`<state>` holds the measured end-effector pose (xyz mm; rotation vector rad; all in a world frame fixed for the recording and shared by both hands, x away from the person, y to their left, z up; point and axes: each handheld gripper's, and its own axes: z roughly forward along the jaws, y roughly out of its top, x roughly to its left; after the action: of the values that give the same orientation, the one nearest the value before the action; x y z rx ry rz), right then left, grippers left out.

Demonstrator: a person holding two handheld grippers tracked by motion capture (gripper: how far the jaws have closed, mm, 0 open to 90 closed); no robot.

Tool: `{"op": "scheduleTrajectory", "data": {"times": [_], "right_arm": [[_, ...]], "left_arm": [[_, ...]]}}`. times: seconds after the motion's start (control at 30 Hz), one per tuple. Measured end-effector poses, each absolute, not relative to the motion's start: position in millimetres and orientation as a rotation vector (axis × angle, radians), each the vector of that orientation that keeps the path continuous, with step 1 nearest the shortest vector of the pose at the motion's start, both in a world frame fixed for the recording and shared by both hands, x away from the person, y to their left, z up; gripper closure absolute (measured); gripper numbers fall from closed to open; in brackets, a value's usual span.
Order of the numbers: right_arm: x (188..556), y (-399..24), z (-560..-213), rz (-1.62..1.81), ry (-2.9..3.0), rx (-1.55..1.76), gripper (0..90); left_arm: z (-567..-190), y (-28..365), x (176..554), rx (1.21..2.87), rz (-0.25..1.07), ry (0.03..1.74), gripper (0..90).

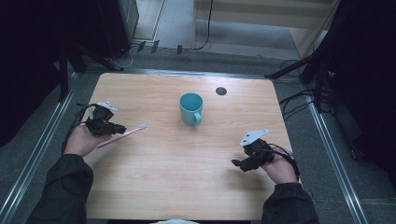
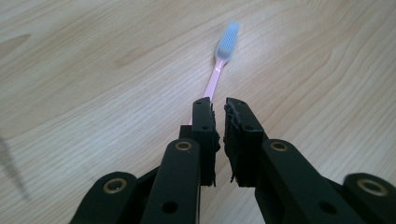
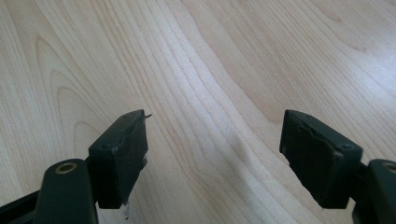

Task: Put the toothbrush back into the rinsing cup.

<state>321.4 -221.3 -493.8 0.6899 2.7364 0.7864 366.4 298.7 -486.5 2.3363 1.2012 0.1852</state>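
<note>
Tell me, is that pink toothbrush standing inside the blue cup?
No: in the high view the toothbrush lies over the table, held by the left gripper, well apart from the cup.

There are no words, numbers, labels or signs to read anywhere here. The pale wooden table top (image 1: 187,158) is plain, with only wood grain on it. The small blue-green plastic cup (image 1: 191,108) and the thin pink toothbrush with pale blue bristles (image 2: 224,56) have no writing that can be made out.
</note>
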Motion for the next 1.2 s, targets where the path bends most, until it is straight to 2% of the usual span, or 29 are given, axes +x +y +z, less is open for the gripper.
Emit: {"op": "scheduleTrajectory", "data": {"times": [0.23, 0.67, 1.2], "right_arm": [[320, -220, -495, 0.776, 2.747, 0.697, 23.7], [321, -221, -496, 0.771, 2.755, 0.696, 23.8], [321, -222, -496, 0.774, 2.753, 0.695, 23.7]], "left_arm": [[-481, 295, 367, 2.475, 0.187, 1.164, 75.5], [-487, 288, 390, 2.725, 0.091, 1.142, 73.6], [-498, 280, 402, 2.792, 0.034, 1.118, 72.5]]}}
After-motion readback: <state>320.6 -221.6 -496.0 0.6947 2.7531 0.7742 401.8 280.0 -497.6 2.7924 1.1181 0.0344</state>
